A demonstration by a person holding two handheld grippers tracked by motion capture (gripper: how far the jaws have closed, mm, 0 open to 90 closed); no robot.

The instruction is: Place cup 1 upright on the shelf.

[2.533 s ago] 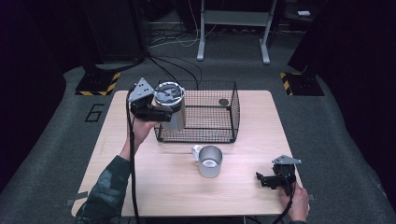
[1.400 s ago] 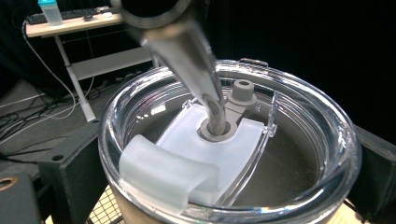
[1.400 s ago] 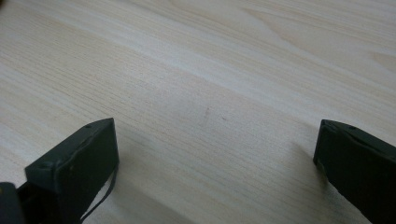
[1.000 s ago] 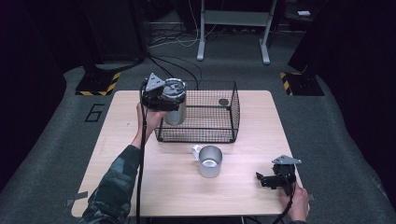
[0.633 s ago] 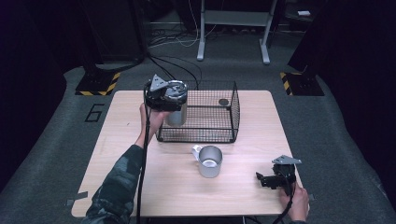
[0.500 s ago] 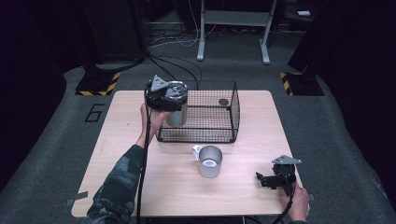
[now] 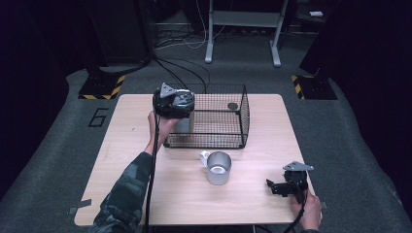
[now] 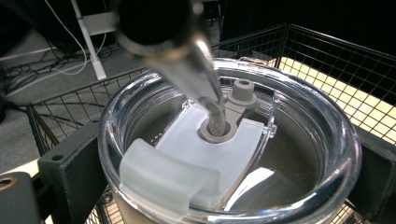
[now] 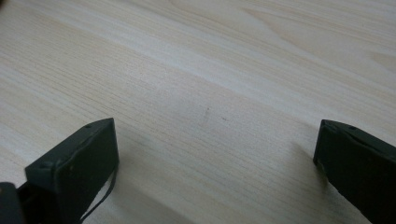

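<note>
My left gripper [image 7: 172, 103] is shut on a steel tumbler [image 7: 183, 124] at the left end of the black wire basket [image 7: 214, 143]. The left gripper view looks down on the tumbler's clear lid [image 8: 229, 154], with a metal straw [image 8: 198, 79] standing in it and a black jaw on each side. Whether the tumbler rests on the basket floor I cannot tell. My right gripper [image 7: 278, 188] lies near the table's front right corner, open. Its two jaws stand wide apart over bare wood [image 9: 210, 93] with nothing between them.
A steel mug [image 7: 217, 167] with its handle to the left stands in front of the basket, mid-table. A small dark round thing [image 7: 232, 106] lies in the basket's far right part. The table [image 7: 126, 145] ends close behind the basket.
My left gripper has carried the tumbler rightward, from beside the basket's left wall to over its left end. The right gripper and the mug have stayed put.
</note>
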